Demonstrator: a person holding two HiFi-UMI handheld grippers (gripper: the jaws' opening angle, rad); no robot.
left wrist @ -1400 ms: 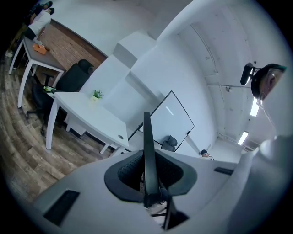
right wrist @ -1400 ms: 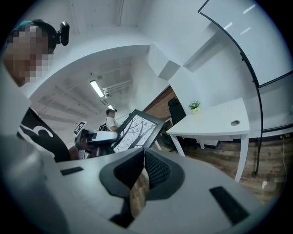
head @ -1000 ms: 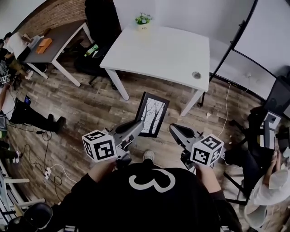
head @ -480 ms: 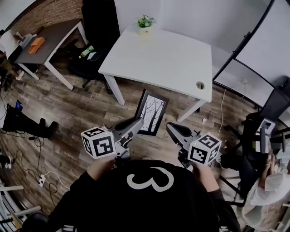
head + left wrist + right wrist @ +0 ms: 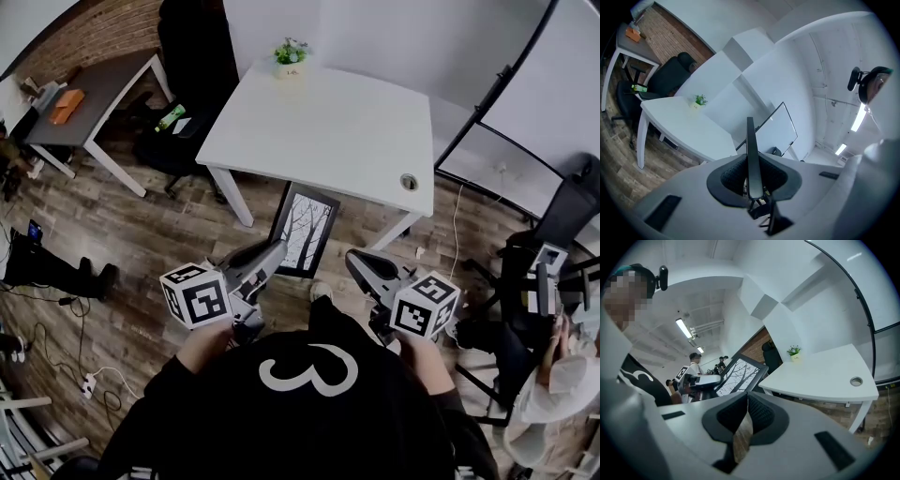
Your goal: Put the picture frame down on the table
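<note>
The picture frame (image 5: pixel 302 230), black-edged with a bare-tree print, hangs upright over the wooden floor just in front of the white table (image 5: pixel 328 122). My left gripper (image 5: pixel 278 248) is shut on its lower left edge. In the left gripper view the frame (image 5: pixel 750 136) shows edge-on as a thin black bar pinched between the pads. My right gripper (image 5: pixel 354 260) is level with the left one, to the frame's right and apart from it, shut with nothing in it. In the right gripper view the frame (image 5: pixel 738 373) stands left of the table (image 5: pixel 825 371).
A small potted plant (image 5: pixel 288 54) stands at the table's far edge and a cable hole (image 5: pixel 408 182) is near its right front corner. A black chair (image 5: pixel 183 131) and a dark desk (image 5: pixel 94 89) are at left. A seated person (image 5: pixel 553 375) is at right.
Both grippers and the frame have moved forward toward the white table, whose front edge now lies closer. The left grip on the frame is unchanged.
</note>
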